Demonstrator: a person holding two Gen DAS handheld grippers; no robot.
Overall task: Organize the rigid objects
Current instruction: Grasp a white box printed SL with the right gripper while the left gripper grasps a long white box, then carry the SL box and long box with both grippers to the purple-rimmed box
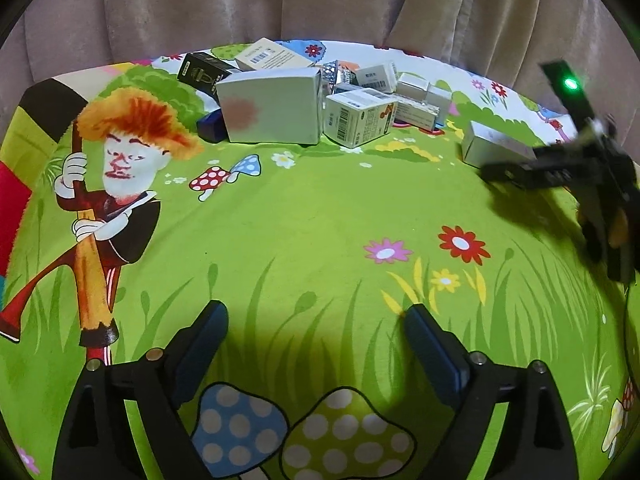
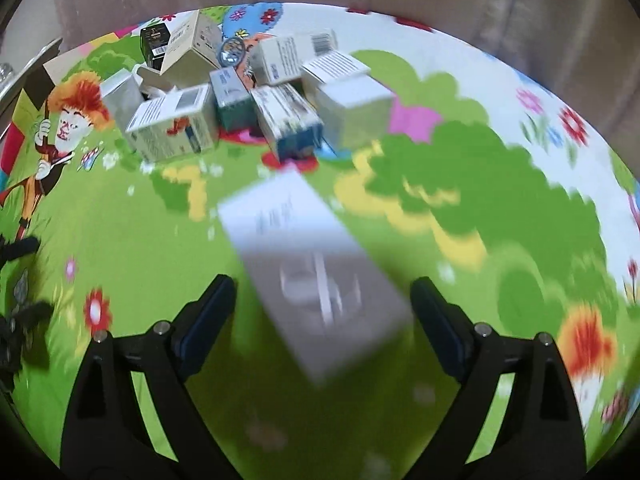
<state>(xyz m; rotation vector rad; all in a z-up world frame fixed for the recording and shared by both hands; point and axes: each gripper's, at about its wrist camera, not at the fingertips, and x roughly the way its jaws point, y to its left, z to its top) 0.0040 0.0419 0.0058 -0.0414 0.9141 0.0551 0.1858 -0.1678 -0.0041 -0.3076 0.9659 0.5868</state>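
Note:
A heap of small cardboard boxes lies at the far side of a cartoon-printed green cloth; the heap also shows in the right wrist view. One white box lies apart from the heap, between the open fingers of my right gripper, blurred by motion; the fingers do not touch it. In the left wrist view the same box sits at the right with my right gripper over it. My left gripper is open and empty above bare cloth.
A large white box with a reddish spot stands at the front of the heap, a black box behind it. Beige curtains hang behind the table edge.

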